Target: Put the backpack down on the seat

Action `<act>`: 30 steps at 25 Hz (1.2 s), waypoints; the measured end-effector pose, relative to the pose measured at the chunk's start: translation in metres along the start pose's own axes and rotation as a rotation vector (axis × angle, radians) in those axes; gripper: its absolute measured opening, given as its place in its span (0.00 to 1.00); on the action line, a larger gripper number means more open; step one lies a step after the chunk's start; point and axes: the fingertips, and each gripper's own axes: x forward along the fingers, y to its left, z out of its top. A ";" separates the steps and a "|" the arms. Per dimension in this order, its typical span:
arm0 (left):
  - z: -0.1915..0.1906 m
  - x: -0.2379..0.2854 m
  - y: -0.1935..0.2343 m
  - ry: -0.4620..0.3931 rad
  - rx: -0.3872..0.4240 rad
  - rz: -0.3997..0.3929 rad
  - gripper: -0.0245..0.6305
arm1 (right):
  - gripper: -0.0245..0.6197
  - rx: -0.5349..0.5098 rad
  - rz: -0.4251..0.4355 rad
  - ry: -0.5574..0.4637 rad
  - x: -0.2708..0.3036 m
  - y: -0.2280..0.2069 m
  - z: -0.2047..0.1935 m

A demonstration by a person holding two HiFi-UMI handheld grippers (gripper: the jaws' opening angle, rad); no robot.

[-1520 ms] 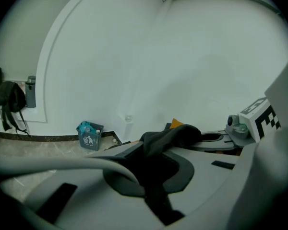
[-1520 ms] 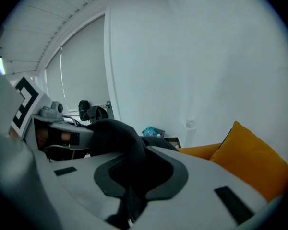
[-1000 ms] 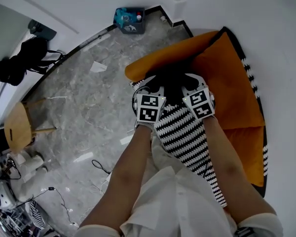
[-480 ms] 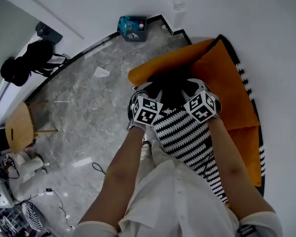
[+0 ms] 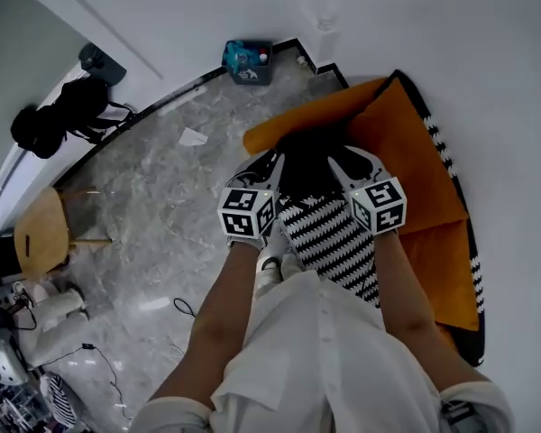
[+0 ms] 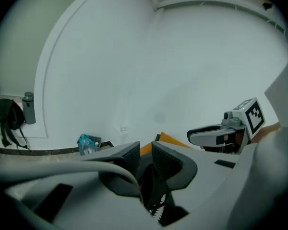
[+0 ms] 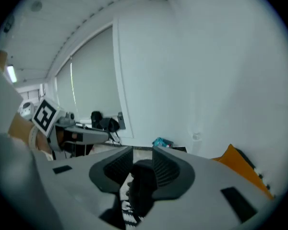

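A backpack [image 5: 329, 237] with black-and-white stripes and a black top hangs in front of me, over the front of the orange seat [image 5: 424, 179]. My left gripper [image 5: 269, 165] holds its left side and my right gripper [image 5: 344, 159] its right side. In the left gripper view a dark strap [image 6: 151, 186] sits between the pads of the left gripper [image 6: 145, 150]. The right gripper [image 7: 143, 159] has a black strap [image 7: 141, 181] between its pads. Both pairs of jaws have just been closing on these straps.
An orange cushion [image 5: 298, 115] lies at the seat's back edge by the white wall. On the marble floor to the left stand a wooden stool [image 5: 41, 233], a black bag [image 5: 63, 111] and a teal box [image 5: 248, 61]. Cables [image 5: 99, 350] trail at lower left.
Both grippers have risen and drawn toward me with the backpack between them. Their marker cubes stand further apart and the striped part looks shorter.
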 end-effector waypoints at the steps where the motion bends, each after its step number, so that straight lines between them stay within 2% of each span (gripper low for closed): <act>1: 0.007 -0.012 -0.003 -0.029 -0.013 -0.013 0.17 | 0.24 0.059 -0.008 -0.049 -0.008 0.004 0.010; 4: 0.029 -0.052 -0.011 -0.116 -0.048 -0.051 0.15 | 0.14 0.222 -0.003 -0.186 -0.032 0.017 0.037; 6: 0.040 -0.077 -0.014 -0.157 -0.046 -0.060 0.15 | 0.11 0.262 0.016 -0.249 -0.048 0.029 0.052; 11: 0.070 -0.133 -0.011 -0.236 0.003 -0.064 0.13 | 0.09 0.196 0.026 -0.280 -0.082 0.051 0.072; 17: 0.099 -0.179 0.010 -0.307 0.023 -0.051 0.12 | 0.07 0.171 -0.054 -0.293 -0.126 0.044 0.083; 21: 0.111 -0.198 0.019 -0.348 0.025 -0.041 0.12 | 0.07 0.141 -0.121 -0.316 -0.146 0.040 0.091; 30: 0.124 -0.210 0.021 -0.393 0.011 -0.073 0.12 | 0.06 0.169 -0.182 -0.347 -0.163 0.034 0.095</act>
